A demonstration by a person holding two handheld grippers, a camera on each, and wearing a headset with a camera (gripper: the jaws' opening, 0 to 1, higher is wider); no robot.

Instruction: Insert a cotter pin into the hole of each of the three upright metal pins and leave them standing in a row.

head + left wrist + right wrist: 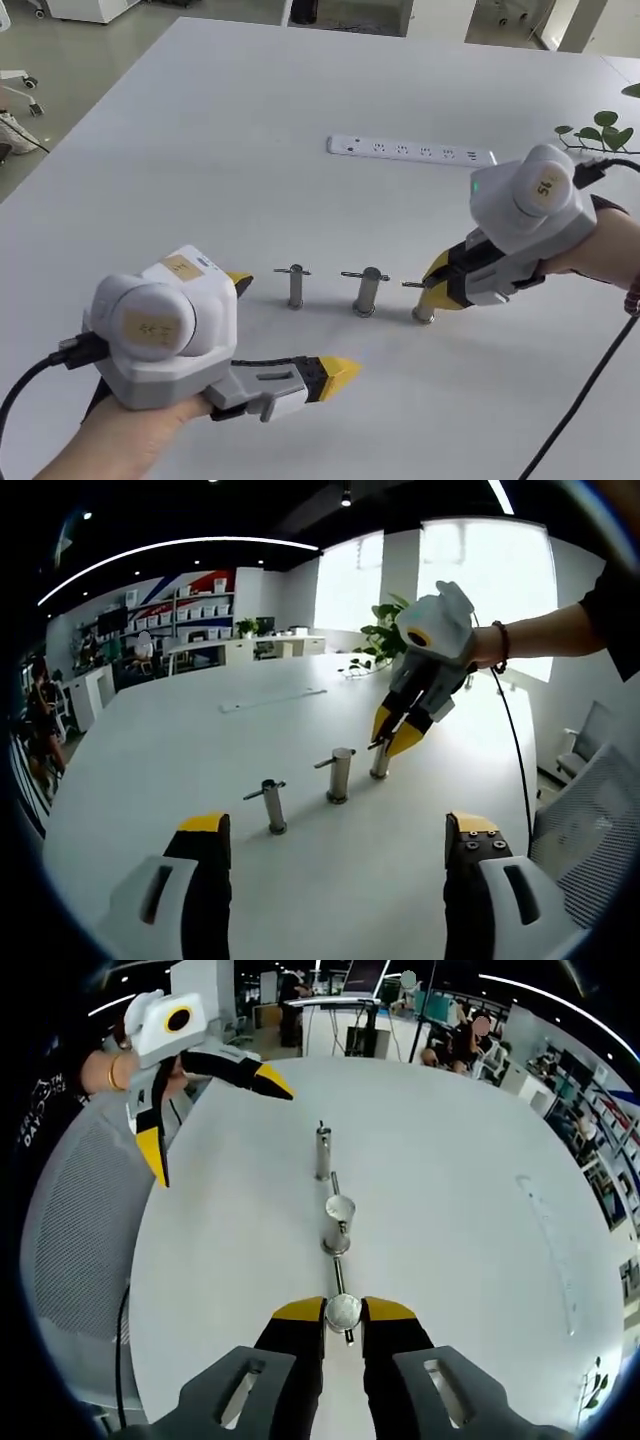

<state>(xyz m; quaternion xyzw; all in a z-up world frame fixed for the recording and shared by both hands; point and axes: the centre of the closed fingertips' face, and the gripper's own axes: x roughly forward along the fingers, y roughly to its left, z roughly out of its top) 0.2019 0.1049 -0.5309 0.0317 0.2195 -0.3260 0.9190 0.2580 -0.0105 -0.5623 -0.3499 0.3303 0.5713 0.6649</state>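
Note:
Three upright metal pins stand in a row on the white table. The left pin (pixel 295 286) and the middle pin (pixel 366 291) each carry a cotter pin through the top. My right gripper (pixel 437 285) is down on the right pin (pixel 424 312). In the right gripper view my right gripper (pixel 343 1310) is shut on that pin's head (pixel 343 1313), with a cotter pin (pixel 338 1278) running through it. Beyond it stand the middle pin (pixel 338 1222) and the far pin (pixel 322 1150). My left gripper (pixel 292 325) hovers open in front of the row, holding nothing.
A white power strip (pixel 410 150) lies farther back on the table (pixel 250 120). A potted plant (pixel 600 130) sits at the right edge. A black cable (pixel 585 395) trails from my right gripper. A grey mesh chair (pixel 80 1260) stands beside the table.

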